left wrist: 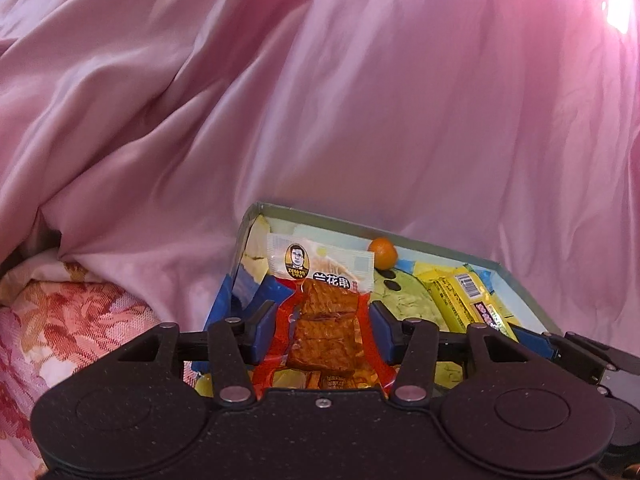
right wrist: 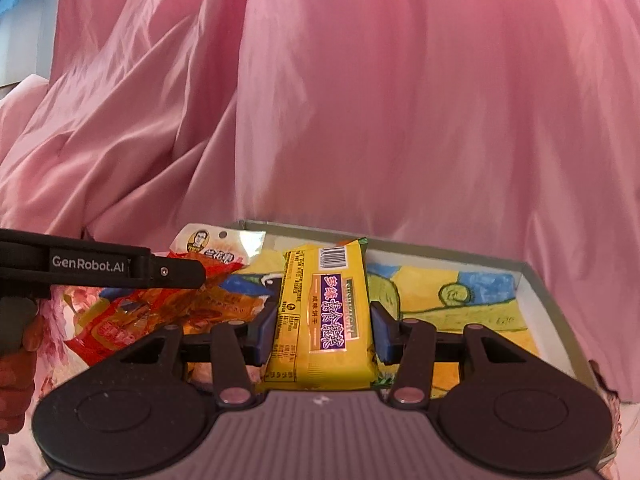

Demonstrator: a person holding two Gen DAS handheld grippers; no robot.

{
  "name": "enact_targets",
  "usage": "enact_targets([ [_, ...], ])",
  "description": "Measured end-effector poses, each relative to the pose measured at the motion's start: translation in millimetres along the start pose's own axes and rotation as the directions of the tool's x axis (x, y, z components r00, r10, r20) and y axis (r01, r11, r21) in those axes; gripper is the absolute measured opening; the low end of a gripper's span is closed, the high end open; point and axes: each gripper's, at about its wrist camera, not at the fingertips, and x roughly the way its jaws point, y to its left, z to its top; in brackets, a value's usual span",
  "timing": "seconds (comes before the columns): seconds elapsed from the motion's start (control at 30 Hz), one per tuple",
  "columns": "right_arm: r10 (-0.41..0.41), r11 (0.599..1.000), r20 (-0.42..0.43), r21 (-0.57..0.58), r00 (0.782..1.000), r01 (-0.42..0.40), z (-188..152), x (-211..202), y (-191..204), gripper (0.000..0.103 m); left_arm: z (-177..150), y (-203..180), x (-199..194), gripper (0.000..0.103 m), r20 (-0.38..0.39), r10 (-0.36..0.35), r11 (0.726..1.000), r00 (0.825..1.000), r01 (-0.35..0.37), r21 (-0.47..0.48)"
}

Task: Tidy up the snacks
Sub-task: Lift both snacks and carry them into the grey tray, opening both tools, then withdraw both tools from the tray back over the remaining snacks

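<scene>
1. Nearest the left wrist lens, the left tongs (left wrist: 323, 322) are clenched on a red tofu snack packet (left wrist: 325, 312), blue pads pressing both of its sides. It stands upright over the left end of the shallow box (left wrist: 532, 300).
2. Right tongs (right wrist: 324, 326) pinch a yellow cracker pack (right wrist: 325, 312) across its width, barcode end pointing away, above the box (right wrist: 532, 280).
3. Both packets seem to be held over the box because it looks like the collecting spot; whether either touches the floor of it I cannot tell.
4. A small orange (left wrist: 383, 254) lies against the far wall, so that corner is taken.
5. Pink quilt (left wrist: 280, 100) rises behind; flowered bedding (left wrist: 60, 320) lies left of the box.
</scene>
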Motion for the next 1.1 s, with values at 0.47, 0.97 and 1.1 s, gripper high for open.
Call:
enact_targets([
  [0.47,-0.034,0.999,0.070,0.030,0.997,0.032,-8,-24,0,0.081,11,-14,-42,0.100,0.126,0.045,0.999,0.991,-0.049,0.023],
  [0.97,-0.115,0.993,0.295,0.067,0.948,0.099,-8,-144,12,0.103,-16,-39,-153,0.102,0.315,0.002,0.993,0.949,-0.038,0.108],
  [1.1,-0.129,0.991,0.326,0.072,0.936,0.111,-17,-171,18,0.103,-36,-36,-179,0.102,0.330,0.004,0.991,0.944,-0.047,0.124],
])
